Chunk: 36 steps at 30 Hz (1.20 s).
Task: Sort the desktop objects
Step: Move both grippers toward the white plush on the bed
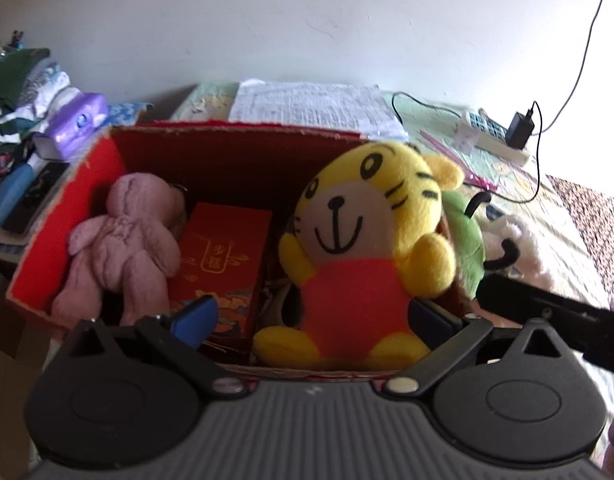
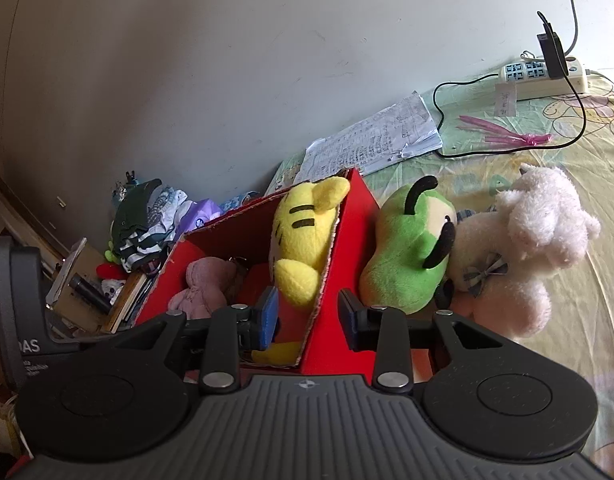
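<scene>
Red box (image 1: 63,216): open-topped cardboard, standing on a bed with a pale patterned sheet (image 2: 567,184), near a white wall.

Contents of box:
- Tiger (image 1: 371,240): yellow plush, orange bib, upright at the right end, facing the left wrist camera, its ear above the rim.
- Pink plush (image 1: 123,244): lying face down at the left end.
- Red carton (image 1: 223,264): gold print, between the two plush toys, touching the pink one.

Outside box, on the sheet:
- Green plush (image 2: 407,248): black ears, leaning against the box's right wall.
- White plush (image 2: 539,240): just beside the green one, touching it, a grey bow at its front.
- Papers (image 2: 379,136): printed stack behind the box.
- Power strip (image 2: 547,76): white, by the wall, a black adapter (image 2: 553,54) plugged in, its cord looping across the sheet.
- Pink strip (image 2: 503,130): thin, lying near the cord.

Beside the bed, left: folded clothes (image 1: 23,88) and a purple packet (image 1: 75,124).

Left claw (image 1: 311,316): spread wide, blue pads either side of the tiger's lower body; whether they touched it could not be told.

Right claw (image 2: 309,320): spread, straddling the box's near right corner, one finger inside the box by the tiger's foot, the other outside, holding nothing.
</scene>
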Motion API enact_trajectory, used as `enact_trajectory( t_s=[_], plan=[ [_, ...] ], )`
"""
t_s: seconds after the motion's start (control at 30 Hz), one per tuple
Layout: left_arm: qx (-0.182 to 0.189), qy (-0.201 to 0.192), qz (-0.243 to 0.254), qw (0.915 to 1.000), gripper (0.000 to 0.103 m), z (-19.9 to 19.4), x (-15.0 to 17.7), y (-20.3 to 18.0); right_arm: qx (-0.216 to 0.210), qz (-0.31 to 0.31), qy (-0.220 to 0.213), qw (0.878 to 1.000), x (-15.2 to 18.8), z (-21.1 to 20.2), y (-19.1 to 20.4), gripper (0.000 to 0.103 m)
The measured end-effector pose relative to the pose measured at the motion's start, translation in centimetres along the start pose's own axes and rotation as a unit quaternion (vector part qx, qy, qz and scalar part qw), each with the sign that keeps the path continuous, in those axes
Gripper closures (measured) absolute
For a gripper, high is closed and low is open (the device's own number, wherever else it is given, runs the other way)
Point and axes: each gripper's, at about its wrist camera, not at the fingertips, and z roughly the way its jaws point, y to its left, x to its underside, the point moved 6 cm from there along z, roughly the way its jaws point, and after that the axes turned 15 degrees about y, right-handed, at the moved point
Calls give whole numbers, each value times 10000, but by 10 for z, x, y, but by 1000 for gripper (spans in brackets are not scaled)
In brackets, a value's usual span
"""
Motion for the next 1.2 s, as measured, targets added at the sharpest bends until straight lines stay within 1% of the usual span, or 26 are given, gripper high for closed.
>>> enact_trajectory(
  t_s=[0.13,0.23,0.37,0.47,0.57,0.67,0.77,0.87,0.97,1.03,1.13,1.2],
  plan=[
    [-92,-130,-13,9999,2,-8,0,-14,-65,-21,39,10000,-2,-9,-16,66],
    [-137,-249,106,9995,2,-13,-3,-34,-53,14,24,10000,-3,-18,-32,66],
    [55,-380,325,9987,2,-21,-8,-67,12,171,-30,9998,-6,-32,-58,66],
    [233,-441,602,9969,2,-21,-5,-96,73,340,-51,9994,-7,-41,-82,66],
    [392,-376,912,9943,2,-12,0,-126,170,563,-73,9982,-7,-50,-106,66],
    [508,-188,1114,9923,2,4,5,-148,279,792,-120,9964,-7,-58,-129,66],
    [686,14,1156,9909,2,21,6,-162,372,935,-181,9948,-11,-64,-150,66],
    [794,86,1207,9895,2,34,1,-175,440,1063,-181,9932,-15,-66,-166,66],
    [881,108,1256,9881,2,44,-7,-186,406,1258,-185,9911,-21,-68,-182,66],
    [843,138,1296,9879,2,54,-14,-190,356,1351,-213,9900,-27,-70,-188,65],
    [959,296,1231,9873,2,68,-20,-193,305,1359,-266,9899,-39,-70,-194,65],
    [1013,313,1206,9870,2,76,-24,-196,272,1319,-253,9906,-48,-67,-196,65]
  ],
)
